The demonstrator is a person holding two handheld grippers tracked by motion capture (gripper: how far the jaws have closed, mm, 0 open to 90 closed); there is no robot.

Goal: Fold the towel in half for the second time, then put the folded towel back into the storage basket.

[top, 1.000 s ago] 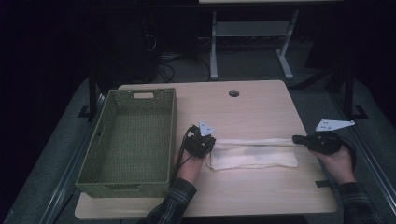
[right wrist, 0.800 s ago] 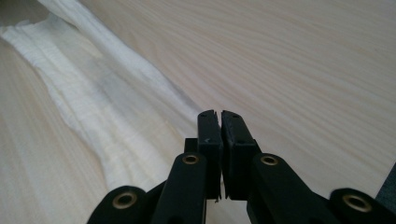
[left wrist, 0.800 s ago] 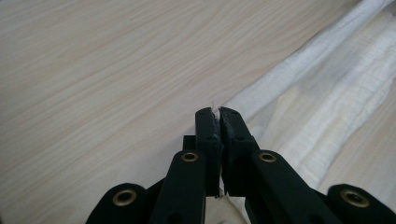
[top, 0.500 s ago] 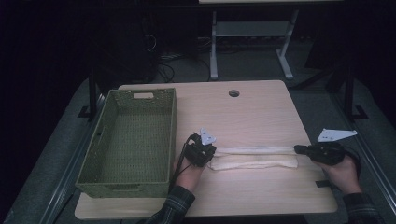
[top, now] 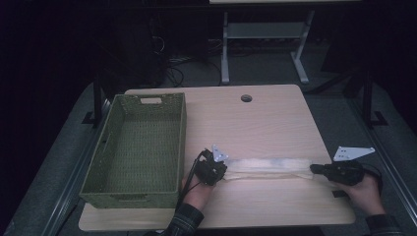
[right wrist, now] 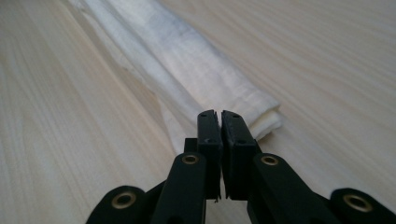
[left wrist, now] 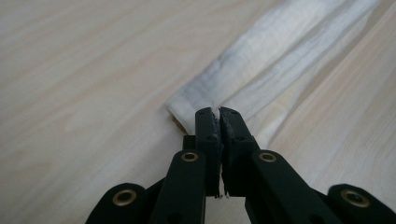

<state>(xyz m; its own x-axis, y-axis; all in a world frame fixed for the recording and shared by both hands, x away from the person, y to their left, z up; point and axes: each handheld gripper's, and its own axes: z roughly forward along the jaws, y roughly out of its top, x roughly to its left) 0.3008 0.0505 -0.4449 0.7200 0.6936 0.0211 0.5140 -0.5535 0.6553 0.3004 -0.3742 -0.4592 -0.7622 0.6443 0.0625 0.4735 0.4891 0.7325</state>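
A white cloth [top: 270,167], folded into a long narrow strip, lies across the near part of the wooden table [top: 265,123]. My left gripper [top: 223,169] is at its left end, jaws pressed together with a sliver of cloth [left wrist: 261,70] pinched between the tips [left wrist: 219,112]. At the cloth's right end is my right gripper [top: 314,169]. In the right gripper view its jaws [right wrist: 218,114] are closed over a thin layer of the cloth [right wrist: 187,60], with the folded end just beyond them.
A green woven basket [top: 183,137] stands empty on the table's left side, close to my left hand. A round cable hole [top: 246,98] sits near the far edge. The right hand is close to the table's right edge.
Both grippers have moved toward the table's near edge with the cloth's ends. The cloth, a wider band before, is now a narrow strip.
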